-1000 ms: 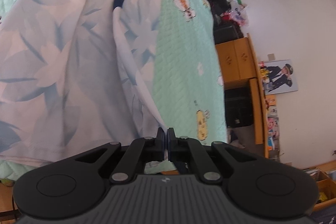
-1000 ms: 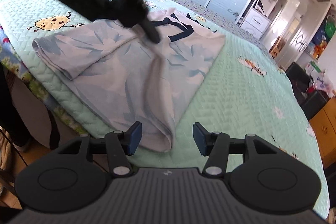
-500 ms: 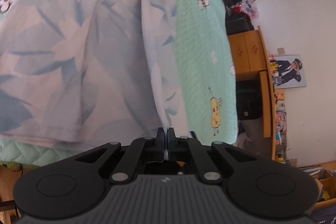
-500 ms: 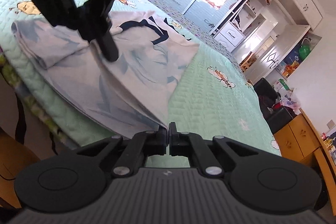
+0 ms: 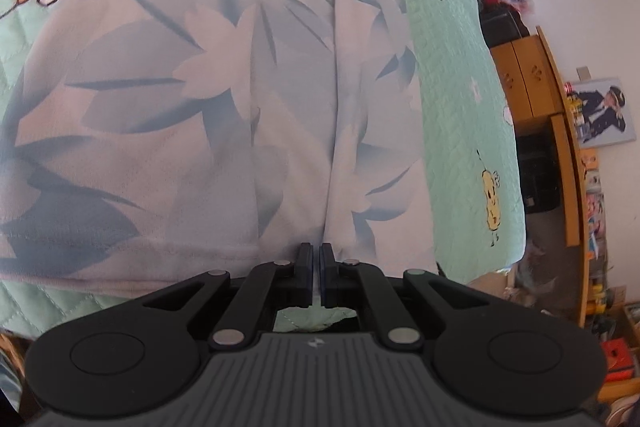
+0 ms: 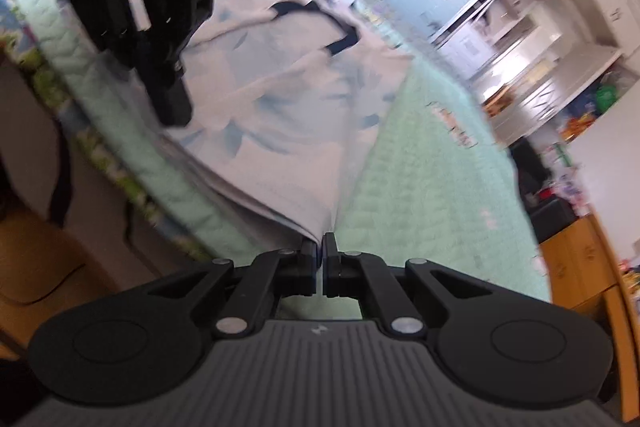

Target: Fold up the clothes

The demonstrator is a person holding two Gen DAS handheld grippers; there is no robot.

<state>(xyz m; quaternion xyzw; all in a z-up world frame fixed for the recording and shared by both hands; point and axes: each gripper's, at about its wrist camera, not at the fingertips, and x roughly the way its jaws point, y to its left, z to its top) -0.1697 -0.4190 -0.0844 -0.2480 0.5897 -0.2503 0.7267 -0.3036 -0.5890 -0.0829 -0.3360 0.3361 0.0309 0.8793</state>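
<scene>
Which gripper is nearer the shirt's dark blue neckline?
Left. The left gripper pinches the hem partway along, closer to the neckline; the right gripper grips the shirt's near corner, farther away.

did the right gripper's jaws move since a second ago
Yes. The right gripper, open beside the shirt's corner earlier, has shut on that corner over the green bedspread.

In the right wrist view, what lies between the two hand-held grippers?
Only the floral shirt spans from the right hand-held gripper to the left hand-held gripper; nothing else, in the right wrist view.
</scene>
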